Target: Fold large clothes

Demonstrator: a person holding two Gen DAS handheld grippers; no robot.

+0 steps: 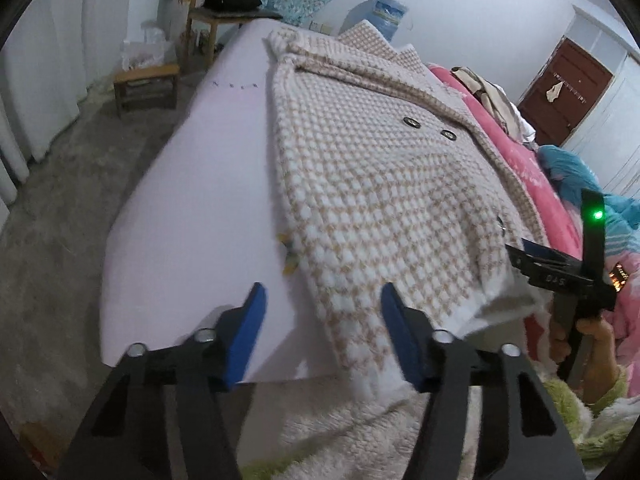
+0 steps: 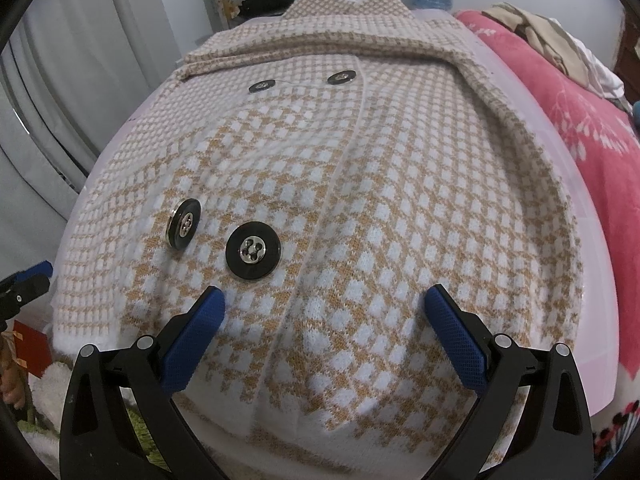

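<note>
A tan-and-white checked knit coat (image 1: 380, 176) with black buttons (image 2: 253, 251) lies flat on a pale lilac board (image 1: 200, 200), its collar at the far end. It fills the right wrist view (image 2: 360, 200). My left gripper (image 1: 322, 304) is open and empty, over the coat's near left hem corner. My right gripper (image 2: 325, 304) is open and empty, just above the coat's near hem. The right gripper also shows in the left wrist view (image 1: 516, 250) at the coat's near right corner. The left gripper's fingertips (image 2: 38, 270) show at the left edge of the right wrist view.
A pink blanket (image 1: 520, 152) with piled clothes lies right of the board. A wooden chair (image 1: 224, 8) and a low stool (image 1: 146, 84) stand on the concrete floor at the far left. A brown door (image 1: 568, 84) is at the far right.
</note>
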